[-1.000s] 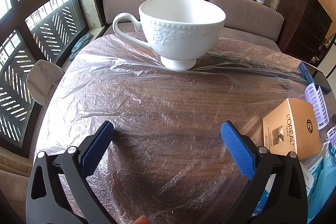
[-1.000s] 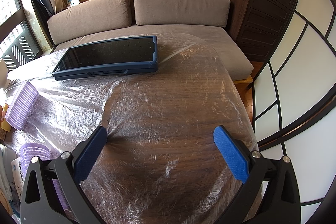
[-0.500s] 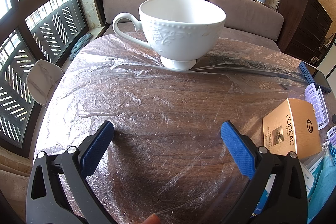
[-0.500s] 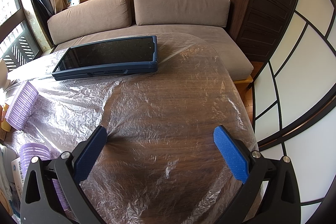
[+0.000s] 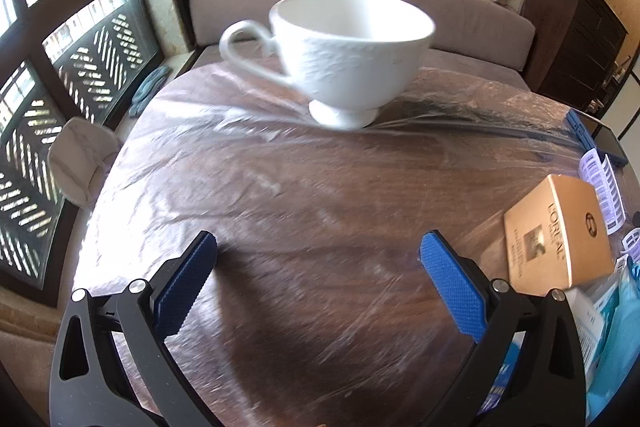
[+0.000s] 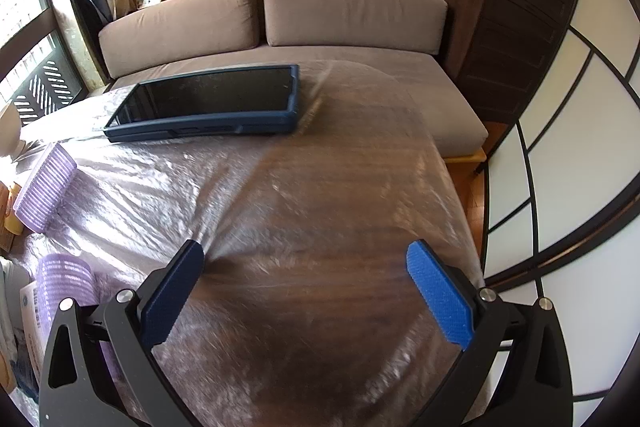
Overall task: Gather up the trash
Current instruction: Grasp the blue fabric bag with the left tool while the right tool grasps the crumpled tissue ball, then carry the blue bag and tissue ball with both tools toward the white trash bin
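Left wrist view: left gripper (image 5: pixel 318 247) low over table (image 5: pixel 304 187) wrapped in clear plastic film, jaws wide apart, nothing between blue pads. White footed cup (image 5: pixel 344 55) upright at far side, handle pointing left. Tan L'Oreal box (image 5: pixel 558 237) lies flat to right, near table edge; packaging litter (image 5: pixel 616 323) heaped just beyond box, at right border.

Right wrist view: right gripper (image 6: pixel 306 263) above bare film, jaws spread, empty. Dark tablet (image 6: pixel 208 103) in blue case flat at far edge. Two purple hair rollers (image 6: pixel 46 193) to left.

Sunlit room: brown sofa (image 6: pixel 272 27) under patterned wallpaper, dark cabinet (image 6: pixel 516 27) beside it.
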Motion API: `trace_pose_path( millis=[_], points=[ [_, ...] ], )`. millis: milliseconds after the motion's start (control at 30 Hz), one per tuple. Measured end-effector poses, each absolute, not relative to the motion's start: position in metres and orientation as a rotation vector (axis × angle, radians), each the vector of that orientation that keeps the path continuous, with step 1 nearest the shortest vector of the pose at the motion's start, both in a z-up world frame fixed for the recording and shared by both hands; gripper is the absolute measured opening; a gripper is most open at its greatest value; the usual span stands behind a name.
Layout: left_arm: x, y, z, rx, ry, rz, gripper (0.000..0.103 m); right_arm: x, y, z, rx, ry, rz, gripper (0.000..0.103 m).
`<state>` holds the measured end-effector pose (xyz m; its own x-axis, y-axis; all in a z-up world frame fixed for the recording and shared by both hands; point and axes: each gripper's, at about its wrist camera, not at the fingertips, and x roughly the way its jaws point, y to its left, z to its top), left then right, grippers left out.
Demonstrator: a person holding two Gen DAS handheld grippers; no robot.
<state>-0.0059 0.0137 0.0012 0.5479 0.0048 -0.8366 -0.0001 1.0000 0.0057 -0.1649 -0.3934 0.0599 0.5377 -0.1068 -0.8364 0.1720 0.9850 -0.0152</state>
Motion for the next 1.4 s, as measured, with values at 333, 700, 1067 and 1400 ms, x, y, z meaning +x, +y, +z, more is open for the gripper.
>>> trace_pose_path(
  millis=[333, 700, 1067, 1400],
  points=[
    [-0.069, 0.047, 0.048, -0.132, 0.907, -0.094, 0.102, -0.247, -0.335, 0.133, -0.039, 0.862, 0.073, 0.099],
    [-0.145, -0.035, 0.093, -0.099, 0.851, -0.483, 0.102, -0.293, -0.214, 0.145, -0.294, 0.796, 0.372, 0.099],
    [-0.117, -0.093, 0.056, -0.385, 1.059, -0.724, 0.102, -0.288, -0.17, 0.125, -0.424, 0.759, 0.416, 0.099],
    [-0.093, -0.109, 0.033, -0.488, 1.148, -0.796, 0.096, -0.279, -0.172, 0.11, -0.408, 0.803, 0.443, 0.077]
  ],
)
